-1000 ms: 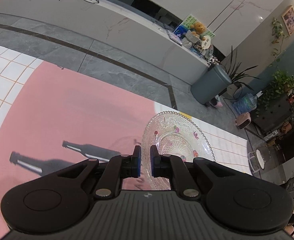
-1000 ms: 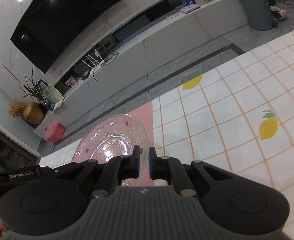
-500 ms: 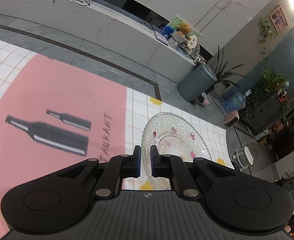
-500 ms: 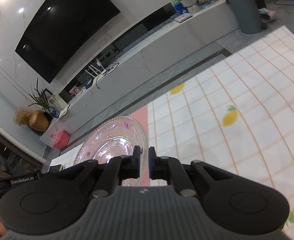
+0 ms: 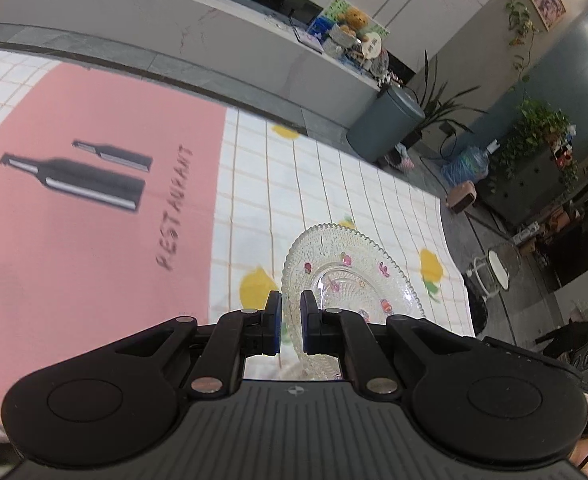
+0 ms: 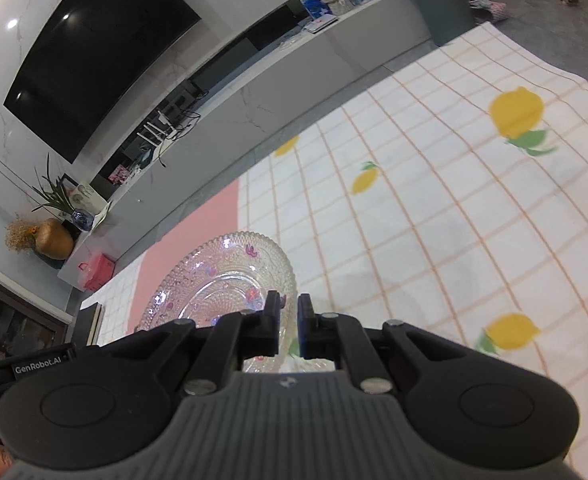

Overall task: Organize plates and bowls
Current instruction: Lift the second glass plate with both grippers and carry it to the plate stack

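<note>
The empty glass plate (image 5: 349, 276) is gripped at opposite rims by the left gripper (image 5: 290, 322) and right gripper (image 6: 288, 322), above the table (image 6: 433, 208).

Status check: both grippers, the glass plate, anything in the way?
Left gripper and right gripper both shut on the glass plate, one on each side of its rim. Plate held above the tablecloth. Nothing in the way ahead.
</note>
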### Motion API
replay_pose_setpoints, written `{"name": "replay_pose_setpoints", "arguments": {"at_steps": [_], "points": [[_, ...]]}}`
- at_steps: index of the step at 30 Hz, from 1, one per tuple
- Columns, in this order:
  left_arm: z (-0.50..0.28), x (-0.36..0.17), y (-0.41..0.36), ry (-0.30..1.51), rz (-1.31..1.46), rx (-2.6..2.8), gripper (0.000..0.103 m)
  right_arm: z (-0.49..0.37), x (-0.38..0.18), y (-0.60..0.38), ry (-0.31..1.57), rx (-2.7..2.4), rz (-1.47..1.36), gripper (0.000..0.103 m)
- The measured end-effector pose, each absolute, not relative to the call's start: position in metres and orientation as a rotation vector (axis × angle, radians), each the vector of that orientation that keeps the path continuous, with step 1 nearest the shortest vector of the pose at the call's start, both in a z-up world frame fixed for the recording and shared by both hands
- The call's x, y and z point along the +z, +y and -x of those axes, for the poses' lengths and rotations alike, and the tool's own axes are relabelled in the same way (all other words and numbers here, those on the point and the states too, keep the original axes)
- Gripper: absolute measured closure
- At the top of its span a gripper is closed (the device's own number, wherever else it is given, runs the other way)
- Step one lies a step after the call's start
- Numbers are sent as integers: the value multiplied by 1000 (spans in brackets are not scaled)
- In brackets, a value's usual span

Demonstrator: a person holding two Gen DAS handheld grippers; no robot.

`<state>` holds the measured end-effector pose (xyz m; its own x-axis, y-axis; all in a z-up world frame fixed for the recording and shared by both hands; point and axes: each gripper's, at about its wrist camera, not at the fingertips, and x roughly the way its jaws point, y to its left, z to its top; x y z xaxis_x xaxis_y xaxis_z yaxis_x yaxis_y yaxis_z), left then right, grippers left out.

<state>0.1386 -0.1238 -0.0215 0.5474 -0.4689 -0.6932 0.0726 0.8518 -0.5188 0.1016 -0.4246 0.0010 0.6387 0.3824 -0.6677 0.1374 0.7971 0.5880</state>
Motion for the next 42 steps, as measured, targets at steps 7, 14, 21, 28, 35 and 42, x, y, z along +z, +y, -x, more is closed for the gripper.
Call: {"name": "replay_pose_setpoints", "arguments": {"at_steps": [7, 14, 21, 28, 35, 42], "points": [[-113, -36, -147, 983, 454, -345, 94, -71, -14, -447, 940, 104, -666, 96], [-93, -57, -163, 1035, 428, -333, 93, -56, -25, -453, 992, 62, -636, 96], [-81, -67, -168, 1049, 394, -312, 92, -53, -35, -449, 1044, 50, -592, 96], [-78, -76, -170, 1066, 363, -290, 91, -54, -39, -440, 1080, 45, -541, 95], [-77, -78, -172, 1069, 337, -283, 90, -56, -38, -437, 1083, 41, -503, 95], [-75, -76, -179, 1059, 276, -284, 90, -56, -35, -434, 1081, 33, -475, 94]]}}
